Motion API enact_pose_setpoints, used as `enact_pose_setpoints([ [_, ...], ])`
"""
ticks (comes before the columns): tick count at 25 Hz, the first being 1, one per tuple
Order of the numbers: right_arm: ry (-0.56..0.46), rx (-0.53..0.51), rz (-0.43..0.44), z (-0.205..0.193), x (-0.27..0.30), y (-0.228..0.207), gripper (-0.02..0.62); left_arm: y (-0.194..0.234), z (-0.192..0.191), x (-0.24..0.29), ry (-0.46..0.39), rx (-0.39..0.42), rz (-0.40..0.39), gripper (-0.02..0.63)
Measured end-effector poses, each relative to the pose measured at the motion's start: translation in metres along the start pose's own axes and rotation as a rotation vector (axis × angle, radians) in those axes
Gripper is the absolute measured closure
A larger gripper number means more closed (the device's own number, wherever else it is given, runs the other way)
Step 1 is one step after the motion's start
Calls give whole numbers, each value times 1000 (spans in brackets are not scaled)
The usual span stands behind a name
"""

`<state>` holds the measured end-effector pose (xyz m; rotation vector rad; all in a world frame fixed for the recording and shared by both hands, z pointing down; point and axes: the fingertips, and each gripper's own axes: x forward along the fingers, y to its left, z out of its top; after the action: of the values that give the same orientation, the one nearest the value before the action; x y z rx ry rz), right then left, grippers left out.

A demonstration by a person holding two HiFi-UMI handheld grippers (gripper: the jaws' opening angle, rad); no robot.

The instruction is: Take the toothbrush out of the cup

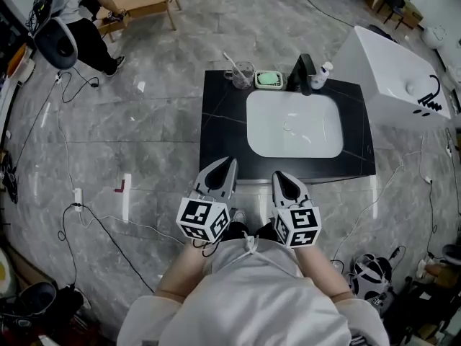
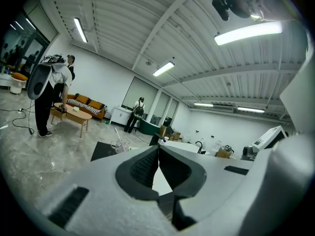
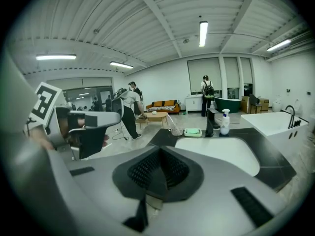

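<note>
A clear glass cup [image 1: 243, 75] stands at the back left corner of the black counter [image 1: 220, 132], with a white toothbrush [image 1: 231, 63] leaning out of it to the left. The same cup [image 2: 119, 146] and cup [image 3: 176, 130] show small in both gripper views. My left gripper [image 1: 228, 166] and right gripper [image 1: 281, 179] hang side by side at the counter's near edge, far from the cup. Both are shut with nothing between their jaws.
A white basin [image 1: 294, 125] fills the counter's middle, with a black tap [image 1: 304, 71], a green soap dish [image 1: 269, 79] and a pump bottle [image 1: 322, 76] behind it. A white bathtub [image 1: 392, 74] stands at the right. Cables cross the floor; a person [image 1: 79, 20] bends at a wooden table [image 1: 148, 0].
</note>
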<state>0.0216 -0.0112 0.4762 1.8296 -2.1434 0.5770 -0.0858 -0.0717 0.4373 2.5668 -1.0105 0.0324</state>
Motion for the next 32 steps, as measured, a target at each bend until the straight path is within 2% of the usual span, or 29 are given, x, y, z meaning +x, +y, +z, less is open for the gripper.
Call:
enact_pose_setpoints([
  [6,-3,14,-6,17,33,-22,569,14,-3,33,32,-11,-8,588],
  [13,-3,5,58,44,91,-49,569,44,10,81,40,10,54,588],
  [21,12,-17,134,80,158,-84,569,83,32,147,41,-5,133,588],
  [25,18,-26,158,96,184,-101,569,96,41,183,46,-6,144,588],
  [29,22,-24,177,110,211,-112,569,117,48,213,54,12,167,588],
  [32,21,-20,195,118,232,-119,569,130,50,237,64,69,181,588],
])
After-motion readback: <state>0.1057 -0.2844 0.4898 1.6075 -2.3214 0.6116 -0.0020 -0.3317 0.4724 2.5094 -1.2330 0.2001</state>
